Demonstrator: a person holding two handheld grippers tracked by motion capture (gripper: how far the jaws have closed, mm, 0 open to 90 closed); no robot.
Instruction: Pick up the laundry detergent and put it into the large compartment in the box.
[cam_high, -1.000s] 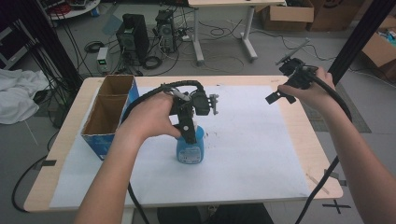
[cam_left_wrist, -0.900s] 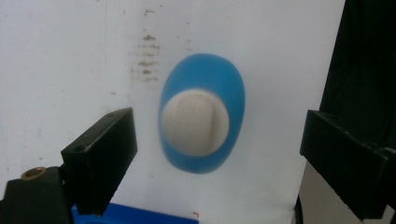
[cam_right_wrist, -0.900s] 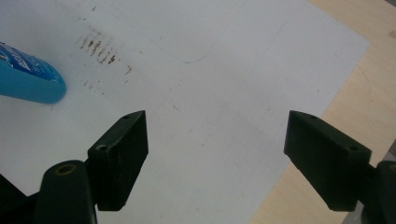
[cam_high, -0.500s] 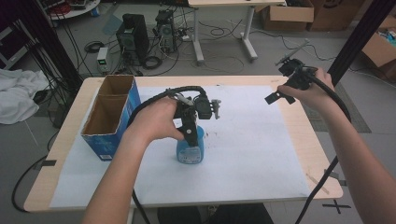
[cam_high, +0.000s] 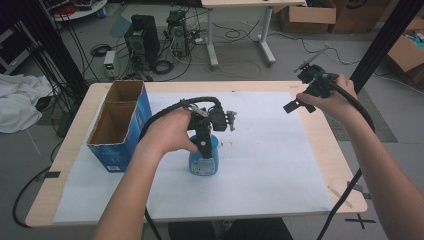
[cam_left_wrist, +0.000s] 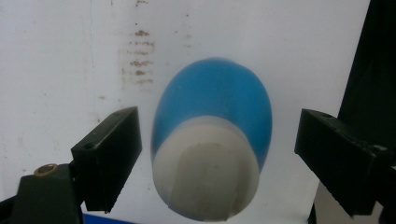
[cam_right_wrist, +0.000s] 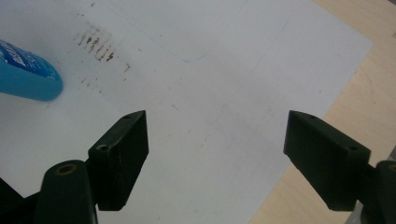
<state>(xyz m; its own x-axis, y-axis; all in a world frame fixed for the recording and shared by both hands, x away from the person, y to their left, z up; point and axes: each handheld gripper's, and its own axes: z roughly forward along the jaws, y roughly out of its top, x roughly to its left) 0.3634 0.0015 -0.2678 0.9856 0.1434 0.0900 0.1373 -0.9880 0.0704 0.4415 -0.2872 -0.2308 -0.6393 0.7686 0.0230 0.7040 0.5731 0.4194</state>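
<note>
— Two tools up: left tool (cam_left_wrist: 212, 154) straddling the white cap of the blue bottle (cam_high: 203, 159), upright mid-worktop (cam_high: 320, 150) beside the cardboard box (cam_high: 120, 125). Jaws just been narrowing, pads not yet touching.

— Right tool (cam_right_wrist: 215, 158) gaping, idle. Next, probably: lower slightly, squeeze squarely on the cap.

Blue bottle (cam_left_wrist: 212, 140) between closing tool (cam_left_wrist: 215, 163) jaws, untouched

Blue bottle (cam_high: 203, 161): top half is covered by the left gripper (cam_high: 204, 144) and hand in the high view; label print too small to be read. In the left gripper view the bottle's cap (cam_left_wrist: 205, 179) is blurred. In the right gripper view the bottle is cut off by the left edge.
</note>
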